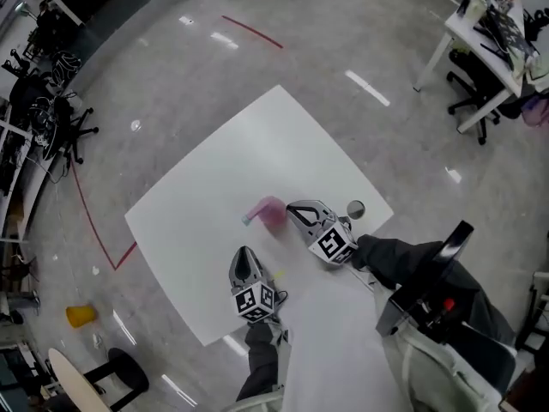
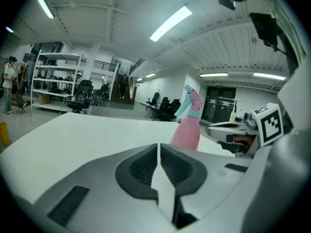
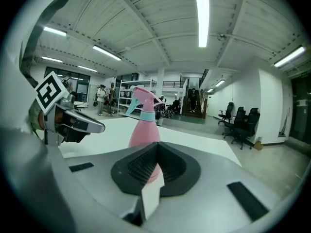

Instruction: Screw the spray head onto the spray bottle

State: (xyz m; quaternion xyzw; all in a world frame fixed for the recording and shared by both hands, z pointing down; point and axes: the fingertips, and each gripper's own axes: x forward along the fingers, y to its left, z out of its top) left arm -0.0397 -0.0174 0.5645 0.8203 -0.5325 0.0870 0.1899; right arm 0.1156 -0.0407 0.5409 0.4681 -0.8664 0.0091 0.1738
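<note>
A pink spray bottle (image 1: 272, 213) stands upright near the middle of the white table (image 1: 257, 144), with its pink spray head and teal collar (image 3: 141, 108) sitting on top. My right gripper (image 1: 298, 212) is just right of the bottle, jaws shut and empty; in the right gripper view (image 3: 156, 154) the bottle (image 3: 144, 132) rises right behind the closed tips. My left gripper (image 1: 244, 256) hangs nearer the table's front edge, also shut on nothing. From the left gripper view (image 2: 159, 152) the bottle (image 2: 187, 130) stands a short way ahead, with the right gripper (image 2: 233, 130) beside it.
A small round grey object (image 1: 355, 209) lies on the table by its right edge. A yellow object (image 1: 81, 316) sits on the floor at the left. A white desk (image 1: 480, 37) and office chairs stand at the far right, and a red tape line (image 1: 90, 221) runs along the floor.
</note>
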